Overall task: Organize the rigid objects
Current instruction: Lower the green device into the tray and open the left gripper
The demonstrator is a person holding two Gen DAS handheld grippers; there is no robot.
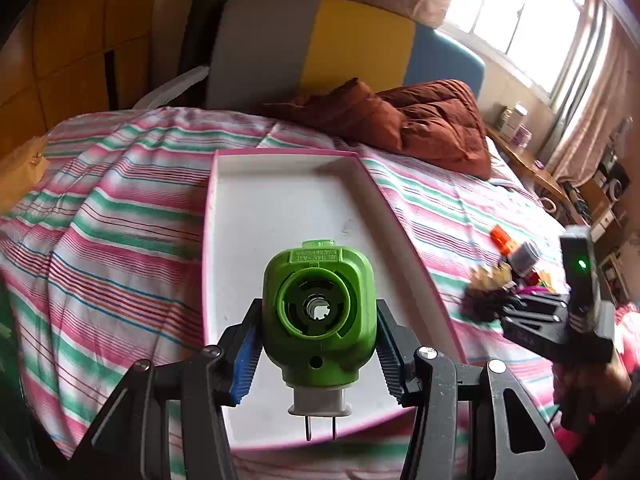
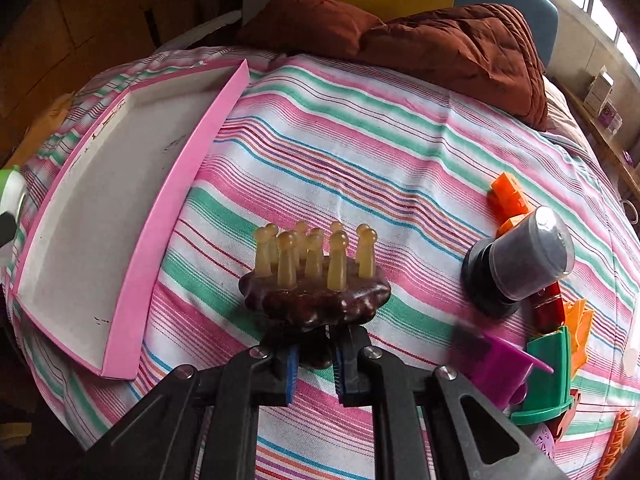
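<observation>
A green plug-in device [image 1: 320,276] with two metal prongs is held between the pads of my left gripper [image 1: 318,314], above the near half of a white tray with a pink rim [image 1: 280,200]. My right gripper [image 2: 314,346] is shut on the dark stem under a dark brown massage brush [image 2: 316,300], whose yellowish knobs point up. It hovers just above the striped bedsheet, right of the tray [image 2: 172,208]. In the left wrist view, the right gripper [image 1: 516,312] and the brush [image 1: 486,284] appear at the right.
A pile of small things lies on the sheet at the right: a grey jar [image 2: 524,260], an orange piece [image 2: 510,196], a purple piece [image 2: 496,360] and a green piece [image 2: 548,372]. A brown quilt [image 2: 440,40] is bunched near the headboard.
</observation>
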